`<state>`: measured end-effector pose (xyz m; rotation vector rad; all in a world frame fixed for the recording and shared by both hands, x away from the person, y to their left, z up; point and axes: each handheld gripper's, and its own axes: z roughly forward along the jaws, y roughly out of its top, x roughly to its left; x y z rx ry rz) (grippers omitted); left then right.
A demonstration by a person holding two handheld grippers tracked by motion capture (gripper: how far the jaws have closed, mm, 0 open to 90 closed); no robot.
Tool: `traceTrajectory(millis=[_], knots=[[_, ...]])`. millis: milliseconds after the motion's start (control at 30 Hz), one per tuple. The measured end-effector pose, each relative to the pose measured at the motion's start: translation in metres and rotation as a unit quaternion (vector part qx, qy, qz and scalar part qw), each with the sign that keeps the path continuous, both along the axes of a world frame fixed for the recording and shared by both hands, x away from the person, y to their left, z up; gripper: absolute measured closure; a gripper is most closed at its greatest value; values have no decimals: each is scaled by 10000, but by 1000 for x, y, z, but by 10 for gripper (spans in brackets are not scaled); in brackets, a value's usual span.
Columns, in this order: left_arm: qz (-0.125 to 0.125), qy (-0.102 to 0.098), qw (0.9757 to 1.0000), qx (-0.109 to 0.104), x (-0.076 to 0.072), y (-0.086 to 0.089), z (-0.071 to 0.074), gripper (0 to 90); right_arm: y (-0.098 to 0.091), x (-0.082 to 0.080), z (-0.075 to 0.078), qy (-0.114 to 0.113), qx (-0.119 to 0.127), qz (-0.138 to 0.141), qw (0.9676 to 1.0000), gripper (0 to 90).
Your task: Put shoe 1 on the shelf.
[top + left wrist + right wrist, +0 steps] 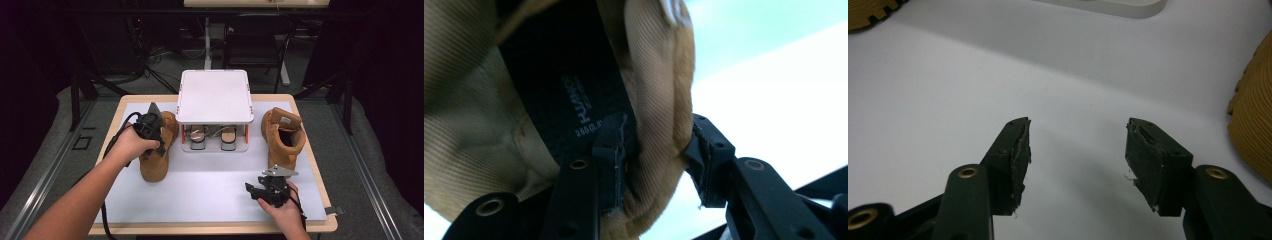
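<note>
The left claw (152, 131) is held in the left hand (131, 145) over the left boot (159, 159). The forearm comes in from the bottom left corner and is stretched toward the middle of the counter (210, 197). The claw is tipped down onto the top of the boot. In the left gripper view the soft collar of the left boot (659, 125) is seen between the two jaws. One jaw is inside the boot and one is outside. The jaws are set apart, and a small gap is seen at the outer pad, so the collar is not squeezed. The left boot is stood on the left half of the counter, toe toward the near edge, just beside the white rack (215, 97).

The right claw (257, 192) is held in the right hand (282, 207) low over the counter, near the near edge and the right corner. It is pointed toward the left. In the right gripper view its jaws are seen wide apart with nothing between them.

The right boot (283, 137) is stood close to the right edge, just past the right claw. The white rack is placed at the middle of the far edge. Bare white counter is seen between the two boots, down to the near edge.
</note>
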<state>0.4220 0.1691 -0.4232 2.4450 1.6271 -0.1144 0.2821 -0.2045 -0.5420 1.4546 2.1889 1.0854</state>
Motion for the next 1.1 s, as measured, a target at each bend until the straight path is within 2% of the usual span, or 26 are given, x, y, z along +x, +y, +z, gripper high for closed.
traceTrajectory(millis=[167,233,367,433,633,800,1100], knots=[[-170,-101,9997,147,-4,-1,-1,642,0,0,0,8,-1,1,10000,431],[-249,-114,9995,148,-4,-1,-2,687,0,0,0,-2,-1,0,10000,431],[-250,-132,9995,102,-5,-1,-2,759,0,0,0,-13,10,5,10000,431],[-233,-199,9992,238,-7,-1,0,767,-1,0,1,-13,6,3,10000,431],[-276,-65,9993,224,-16,-6,4,771,-2,0,1,-11,32,-34,10000,431],[-409,-23,9987,314,-28,-11,4,769,-1,0,2,-33,32,-4,10000,431],[-460,26,9985,292,-42,-13,5,769,-1,-1,2,-52,27,1,10000,432]])
